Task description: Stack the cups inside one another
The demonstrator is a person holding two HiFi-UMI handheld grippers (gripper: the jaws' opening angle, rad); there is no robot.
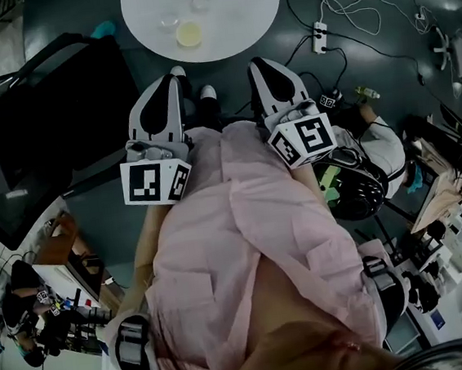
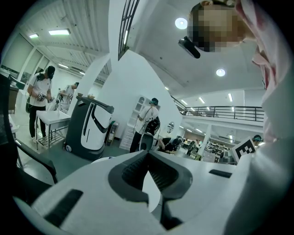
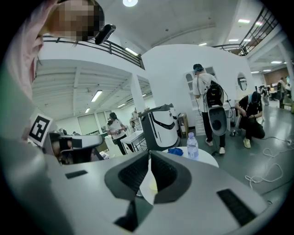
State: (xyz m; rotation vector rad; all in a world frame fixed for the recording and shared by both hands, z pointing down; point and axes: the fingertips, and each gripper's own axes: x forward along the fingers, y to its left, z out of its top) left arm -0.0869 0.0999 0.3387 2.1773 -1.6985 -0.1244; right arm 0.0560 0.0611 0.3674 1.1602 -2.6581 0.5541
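Observation:
A round white table (image 1: 230, 24) stands ahead of me in the head view. On it sit a yellowish cup (image 1: 189, 34) and two clear cups (image 1: 168, 20), (image 1: 199, 3), all apart from each other. My left gripper (image 1: 165, 84) and right gripper (image 1: 263, 63) are held in front of my pink coat, short of the table and touching no cup. Left gripper (image 2: 147, 152) has its jaws meeting at the tips with nothing between them. Right gripper (image 3: 149, 152) is shut and empty too; the yellowish cup (image 3: 153, 186) shows below its tips.
A black chair (image 1: 51, 117) stands at the left. A power strip (image 1: 319, 35) and cables lie on the floor at the right. A water bottle (image 3: 192, 146) and a blue object (image 3: 175, 151) stand on the table's far side. A wheeled machine (image 3: 161, 126) and people stand beyond.

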